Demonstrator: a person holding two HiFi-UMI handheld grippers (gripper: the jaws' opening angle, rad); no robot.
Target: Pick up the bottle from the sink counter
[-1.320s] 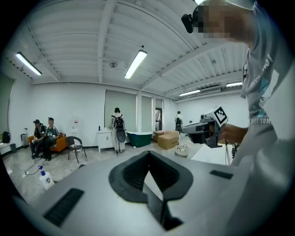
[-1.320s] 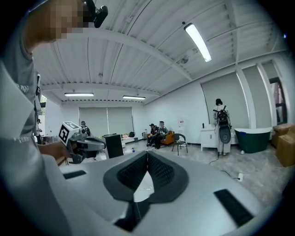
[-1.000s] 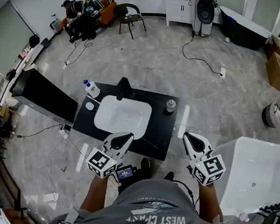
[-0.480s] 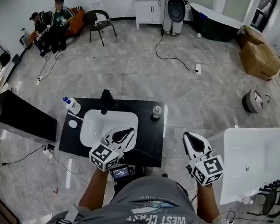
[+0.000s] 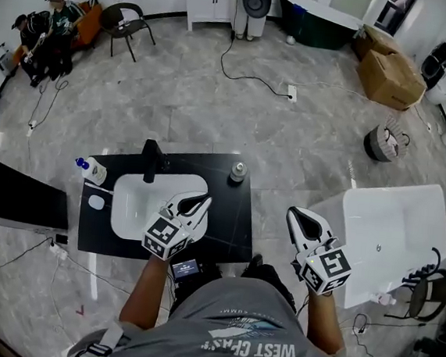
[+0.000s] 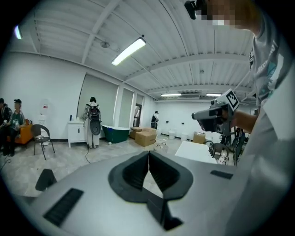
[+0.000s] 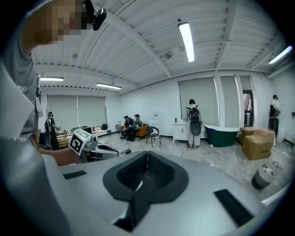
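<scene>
both tools were pressed together and empty. the left tool (image 5: 194, 205) hung over the right edge of the white basin (image 5: 130, 208) set into the black desk (image 5: 230, 225), and its own view (image 6: 148, 156) showed the jaws meeting on a thin seam with only the room beyond. the right tool (image 5: 298, 219) was held off the desk's right side, above the floor between the desk and a white tub (image 5: 394, 229); its view (image 7: 146, 160) showed the same closed seam.

the bottle (image 5: 92, 171), pale with a blue cap, sat at the desk's far left corner, apparently tilted, well apart from both tools. a small capped jar (image 5: 238, 172) stood near the far right corner, and the task wording might have meant that one instead.

the likely troubles: a tool that arrived without spreading would have shoved the bottle rather than pinched it, and so close to the corner a shove could have sent it off the desk. the faucet (image 5: 151, 161) stood between the left tool and the bottle, so a straight reach risked clipping it. both tool views looked out across the room, not down at the desk, so neither gave a close look at the bottle for lining up.
</scene>
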